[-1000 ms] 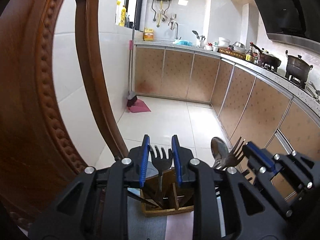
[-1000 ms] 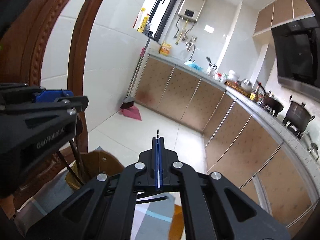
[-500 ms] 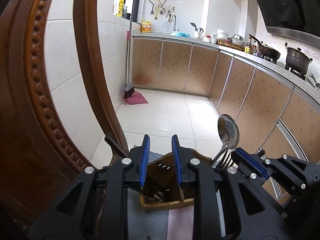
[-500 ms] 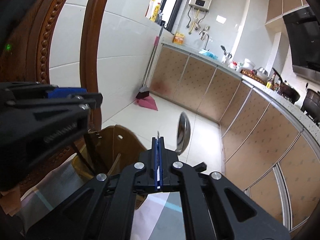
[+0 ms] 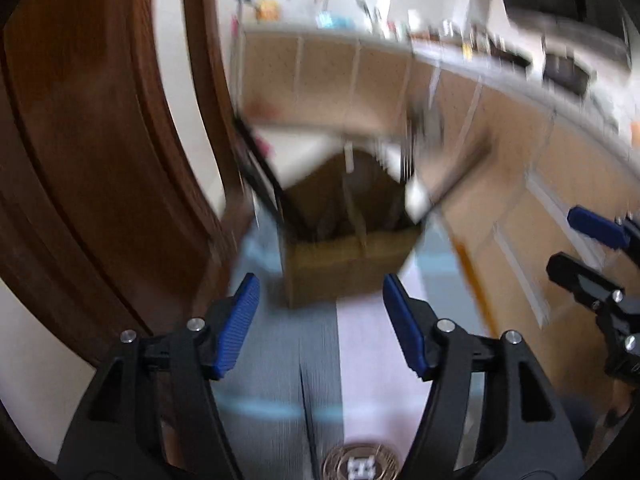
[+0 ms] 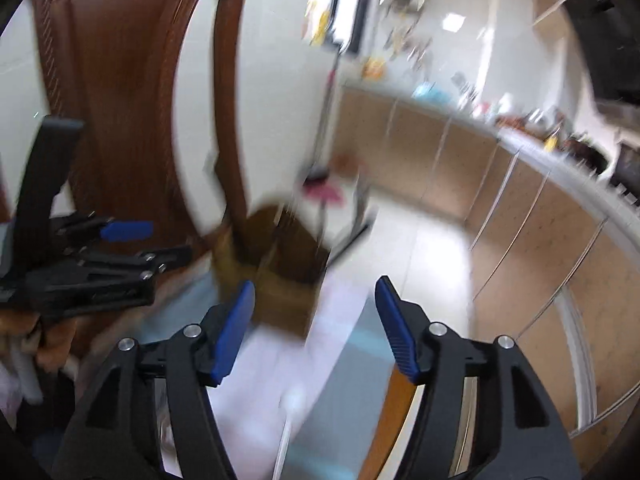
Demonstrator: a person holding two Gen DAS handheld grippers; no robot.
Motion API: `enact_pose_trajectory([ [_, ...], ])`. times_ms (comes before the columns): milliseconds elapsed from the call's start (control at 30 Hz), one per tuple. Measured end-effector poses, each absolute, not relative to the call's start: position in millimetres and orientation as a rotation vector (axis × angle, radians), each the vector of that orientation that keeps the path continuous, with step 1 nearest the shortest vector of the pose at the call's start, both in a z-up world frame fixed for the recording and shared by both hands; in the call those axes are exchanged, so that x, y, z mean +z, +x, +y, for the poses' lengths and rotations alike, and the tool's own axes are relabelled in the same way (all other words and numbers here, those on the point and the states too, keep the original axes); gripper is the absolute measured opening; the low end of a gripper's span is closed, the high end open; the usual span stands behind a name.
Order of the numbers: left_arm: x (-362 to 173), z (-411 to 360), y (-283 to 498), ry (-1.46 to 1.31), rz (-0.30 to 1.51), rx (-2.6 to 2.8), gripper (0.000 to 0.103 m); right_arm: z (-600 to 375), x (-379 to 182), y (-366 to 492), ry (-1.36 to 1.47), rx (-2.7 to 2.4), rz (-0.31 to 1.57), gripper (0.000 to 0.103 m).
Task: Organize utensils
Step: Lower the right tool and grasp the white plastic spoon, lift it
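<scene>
Now both my grippers are opening with nothing between the pads: the left gripper [image 5: 320,320] no longer pinches the black fork and the right gripper [image 6: 314,320] has let go of its utensil, so I judge both pieces dropped into the wooden utensil holder [image 5: 348,256], which stands near the far edge of the striped tablecloth [image 5: 320,364]; a white-handled utensil [image 6: 289,420] lies on the cloth at its near edge, perhaps next, and beyond are a carved wooden chair [image 6: 120,100], tiled floor and blurred kitchen cabinets [image 6: 520,208]
</scene>
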State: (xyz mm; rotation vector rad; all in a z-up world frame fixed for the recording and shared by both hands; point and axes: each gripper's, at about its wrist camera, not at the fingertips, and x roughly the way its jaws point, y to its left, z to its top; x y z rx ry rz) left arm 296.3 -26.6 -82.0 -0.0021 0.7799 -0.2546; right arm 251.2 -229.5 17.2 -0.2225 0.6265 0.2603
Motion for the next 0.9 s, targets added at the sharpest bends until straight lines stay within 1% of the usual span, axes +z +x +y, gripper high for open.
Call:
enact_pose_trajectory([
  [33,-107,-29,299,0.017,0.84,-0.238,0.062,-231,-6,253,-0.22,0.268,0.696,0.062],
  [133,-156,-30,311,0.035,0.999,-0.197,0.056,-235,-57,270,-0.195,0.252,0.856,0.062],
  [167,-164,-32,313,0.042,1.03,-0.19,0.055,-238,-78,281,-0.149,0.255,0.934,0.062],
  [267,-184,-33,319,0.066,1.092,-0.177,0.055,-239,-126,301,-0.047,0.254,1.092,0.062],
  [400,-206,-38,327,0.087,1.169,-0.163,0.055,-237,-165,320,-0.018,0.219,1.228,0.062],
  [533,-220,-41,332,0.053,1.226,-0.184,0.055,-229,-177,318,0.014,0.248,1.273,0.062],
  [667,-220,-43,331,0.04,1.224,-0.192,0.056,-219,-176,304,0.07,0.404,1.323,0.062],
  [733,-221,-44,331,0.048,1.222,-0.187,0.056,-218,-169,299,0.081,0.429,1.301,0.062],
  [900,-225,-52,331,0.067,1.224,-0.172,0.055,-236,-161,307,0.091,0.271,1.247,0.062],
])
